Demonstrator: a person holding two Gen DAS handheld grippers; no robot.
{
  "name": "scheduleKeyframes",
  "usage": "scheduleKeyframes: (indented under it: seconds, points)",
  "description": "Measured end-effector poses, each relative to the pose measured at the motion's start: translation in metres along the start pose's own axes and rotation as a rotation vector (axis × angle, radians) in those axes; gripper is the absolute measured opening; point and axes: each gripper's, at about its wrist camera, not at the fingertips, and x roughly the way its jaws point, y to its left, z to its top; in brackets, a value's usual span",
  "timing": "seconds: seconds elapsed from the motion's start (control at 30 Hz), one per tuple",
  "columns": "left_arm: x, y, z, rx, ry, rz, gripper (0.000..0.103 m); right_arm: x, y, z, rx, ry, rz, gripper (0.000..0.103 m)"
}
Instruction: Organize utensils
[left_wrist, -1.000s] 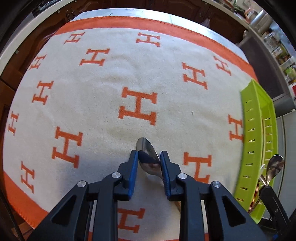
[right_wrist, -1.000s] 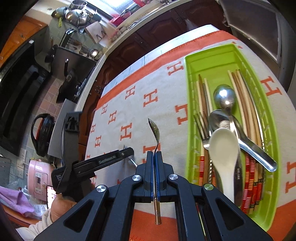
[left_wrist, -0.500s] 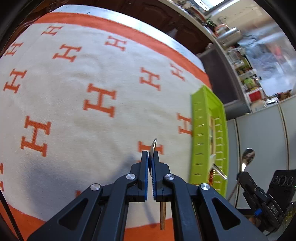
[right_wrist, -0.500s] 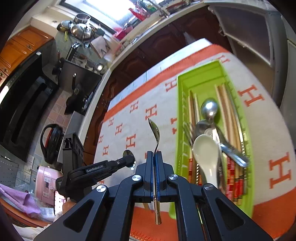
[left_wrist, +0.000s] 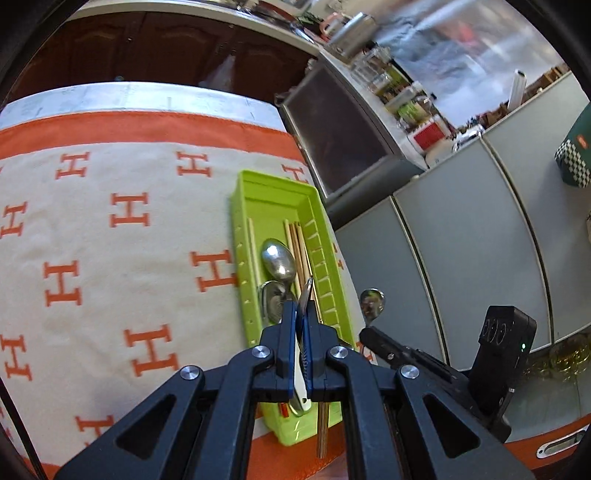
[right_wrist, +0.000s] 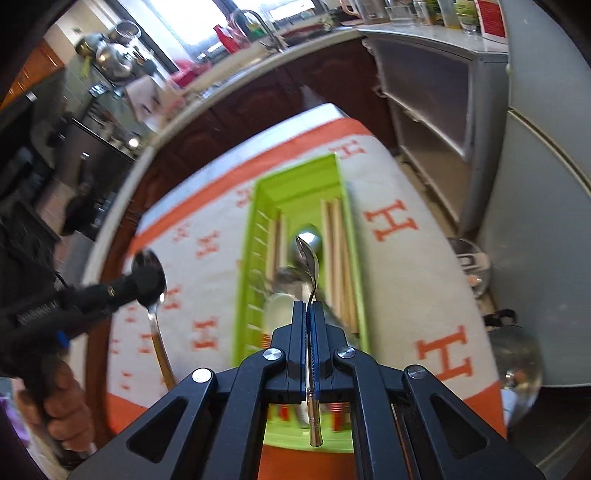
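My left gripper (left_wrist: 301, 306) is shut on a metal spoon (left_wrist: 306, 295) seen edge-on, held above the near end of the green utensil tray (left_wrist: 240, 236). My right gripper (right_wrist: 309, 304) is shut on a second metal spoon (right_wrist: 309, 254), its bowl up over the same tray (right_wrist: 245, 266). The tray holds spoons (left_wrist: 277, 258), a white spoon, a fork and wooden chopsticks (left_wrist: 297, 240). In the left wrist view the right gripper and its spoon (left_wrist: 371, 301) sit right of the tray. In the right wrist view the left gripper's spoon (right_wrist: 147, 273) shows at left.
The tray lies on a cream cloth with orange H marks (left_wrist: 129, 210) covering the table. Grey cabinets (left_wrist: 461, 229) stand beyond the table's right edge. A kitchen counter with pots and bottles (right_wrist: 118, 59) runs behind. A glass jug (right_wrist: 517, 354) stands beside the table.
Both grippers have swung toward the tray, each still holding its spoon. The left one moved right from over the cloth to above the tray's near end. The right one now sits centred over the tray.
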Motion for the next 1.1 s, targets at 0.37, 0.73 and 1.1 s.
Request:
scheduleKeyframes:
  seconds: [0.37, 0.73, 1.1]
  points:
    - [0.063, 0.0, 0.003, 0.023, 0.113, 0.056, 0.004, 0.017, -0.006, -0.001, 0.045, 0.025, -0.029, 0.013]
    - [0.024, 0.001, -0.01, 0.046, 0.059, 0.138, 0.064, 0.005, -0.001, -0.004, 0.064, 0.007, -0.03, 0.037]
    - [-0.045, 0.026, -0.052, 0.03, -0.048, 0.361, 0.097, 0.007, 0.029, -0.019, -0.054, 0.054, -0.024, 0.042]
